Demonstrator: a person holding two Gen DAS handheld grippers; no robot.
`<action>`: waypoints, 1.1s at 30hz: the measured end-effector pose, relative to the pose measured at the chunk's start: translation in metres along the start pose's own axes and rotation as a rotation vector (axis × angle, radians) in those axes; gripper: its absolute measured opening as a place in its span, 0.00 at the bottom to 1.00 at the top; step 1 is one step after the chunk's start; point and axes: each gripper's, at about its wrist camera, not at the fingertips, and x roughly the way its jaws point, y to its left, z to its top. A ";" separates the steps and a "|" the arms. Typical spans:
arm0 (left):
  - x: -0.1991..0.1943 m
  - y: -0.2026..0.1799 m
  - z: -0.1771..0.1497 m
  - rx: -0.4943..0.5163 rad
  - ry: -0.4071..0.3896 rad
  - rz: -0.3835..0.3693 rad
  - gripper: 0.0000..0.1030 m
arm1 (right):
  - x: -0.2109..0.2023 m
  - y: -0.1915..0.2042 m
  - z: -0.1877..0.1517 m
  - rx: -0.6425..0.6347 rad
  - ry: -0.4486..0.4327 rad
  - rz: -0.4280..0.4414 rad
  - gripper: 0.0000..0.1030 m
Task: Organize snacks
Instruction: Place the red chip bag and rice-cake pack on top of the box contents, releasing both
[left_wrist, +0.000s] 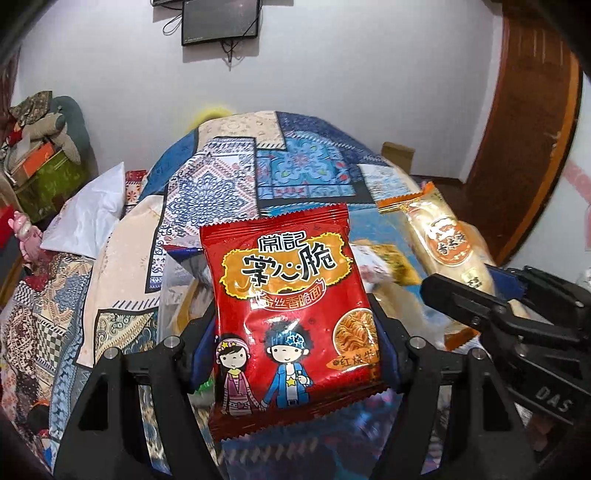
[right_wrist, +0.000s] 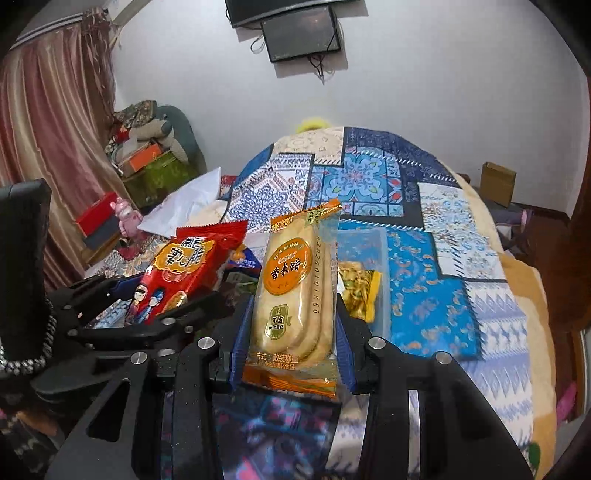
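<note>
I have a snack clamped in each hand-held gripper, both lifted above the bed with its patchwork quilt. My left hand-held gripper is closed on the red noodle-snack packet, its blue pads pressing the packet's two side edges low down, so most of the bag stands up and forward of the fingers. My right hand-held gripper is clamped the same way on the rice cracker packet, which stands upright between the pads.

The step in hand, as I judge it, is carrying both packets from the pile to wherever they are to be sorted. To do it well I should keep each grip steady and no tighter: the crackers would likely snap under more squeeze, and the noodle bag is puffed and slippery foil that could slide out if I tilt it sharply. The two hand-held grippers are close side by side, so I should keep them from bumping as I move. A clear plastic container sits on the quilt just behind the cracker packet, and it looks like a fair target; I would lower a packet over it before letting go rather than drop it from height.

Counting what I can see: one red noodle packet, one rice cracker packet, one yellow-green snack bag lying in the container, one clear container, and some more wrappers underneath that are too blurred and hidden to count.
</note>
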 end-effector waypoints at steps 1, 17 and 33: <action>0.005 0.002 0.000 0.000 0.002 0.005 0.68 | 0.004 -0.001 0.002 -0.001 0.005 0.001 0.36; 0.000 0.012 -0.006 -0.036 -0.011 -0.047 0.82 | 0.002 -0.009 -0.004 -0.009 0.047 0.000 0.43; -0.113 0.020 -0.018 -0.069 -0.170 -0.064 0.82 | -0.090 0.014 -0.009 -0.030 -0.096 0.015 0.43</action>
